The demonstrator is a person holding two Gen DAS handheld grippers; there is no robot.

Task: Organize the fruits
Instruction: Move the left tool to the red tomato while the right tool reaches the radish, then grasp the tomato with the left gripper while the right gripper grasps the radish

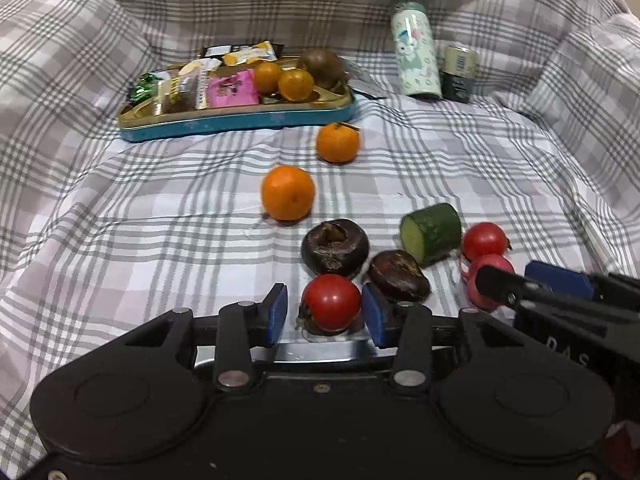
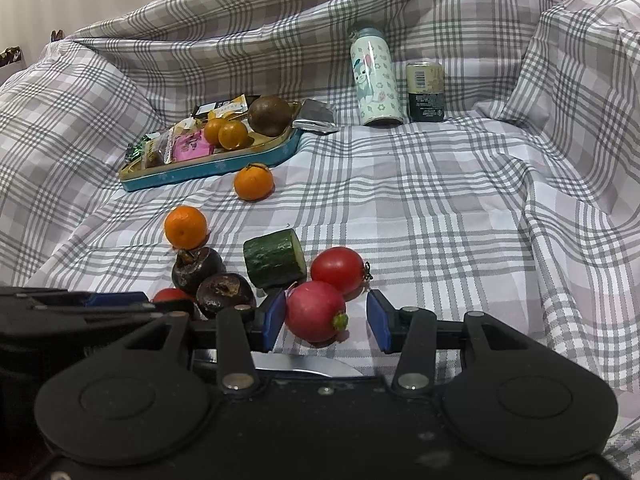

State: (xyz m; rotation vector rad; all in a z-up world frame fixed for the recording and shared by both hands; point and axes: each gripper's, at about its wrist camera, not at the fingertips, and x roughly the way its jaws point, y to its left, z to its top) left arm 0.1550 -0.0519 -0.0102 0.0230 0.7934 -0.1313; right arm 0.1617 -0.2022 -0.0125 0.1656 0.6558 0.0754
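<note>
Left gripper (image 1: 324, 310) fingers straddle a small red tomato (image 1: 331, 301) on the checked bedsheet (image 1: 460, 152), not yet clamped. Right gripper (image 2: 326, 320) likewise brackets a pink-red radish (image 2: 315, 311), fingers apart. Beyond lie loose oranges (image 1: 288, 192), probably bound for the teal tin tray (image 1: 240, 124) at the far left.

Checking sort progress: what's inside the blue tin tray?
The blue tin tray holds two small oranges, a brown round fruit and wrapped snacks. Anything beneath the wrappers is hidden.
</note>
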